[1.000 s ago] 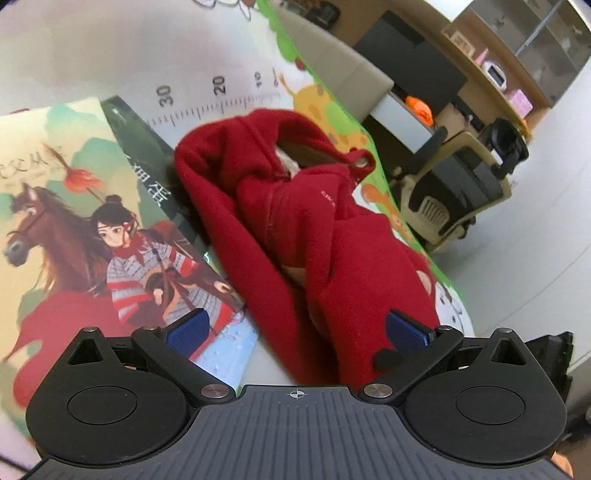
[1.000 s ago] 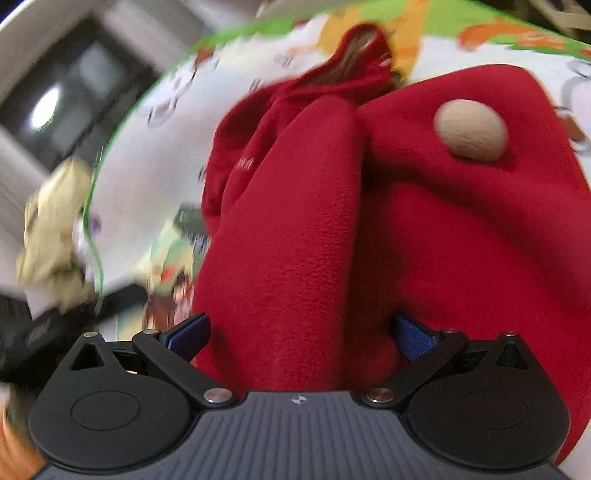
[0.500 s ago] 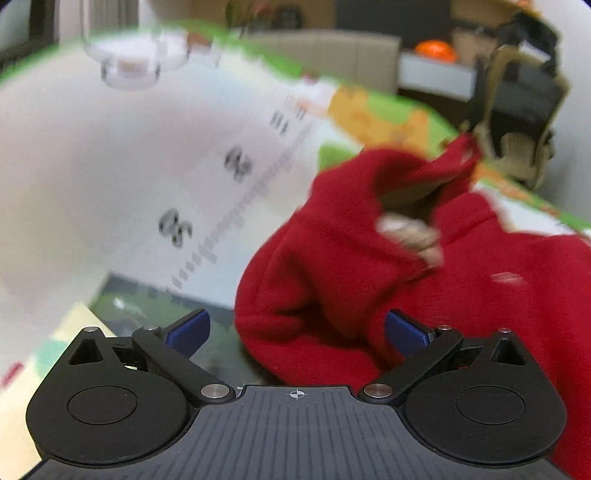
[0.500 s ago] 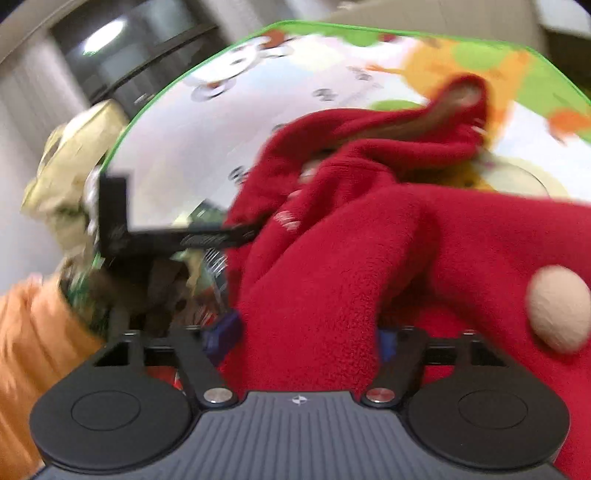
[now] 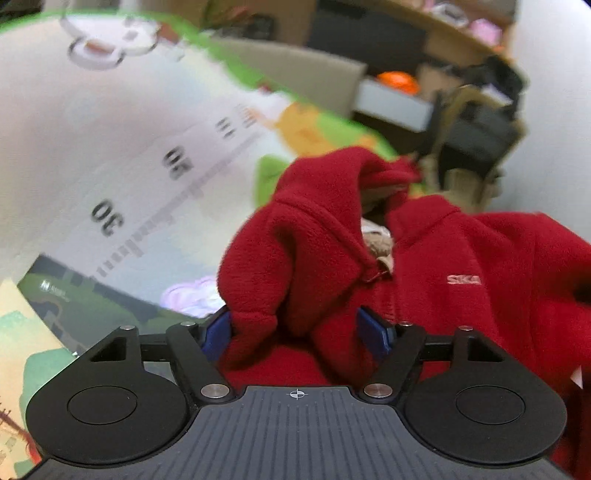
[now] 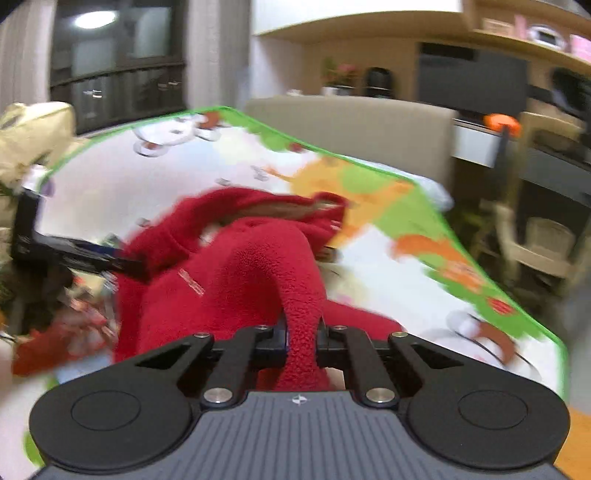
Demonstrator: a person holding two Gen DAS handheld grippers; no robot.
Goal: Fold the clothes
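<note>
Pinching red fleece jacket, right hand-held gripper, play mat

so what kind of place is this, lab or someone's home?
Most likely a home living room. The red fleece hooded garment lies on a cartoon-printed play mat with a green border, a beige upholstered sofa back stands behind it, and wooden wall shelves hold small items.

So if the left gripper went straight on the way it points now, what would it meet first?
The left gripper would first meet the red fleece hooded jacket: a bunched fold already lies between its closing jaws. Whether the pads press on it yet is unclear.
</note>
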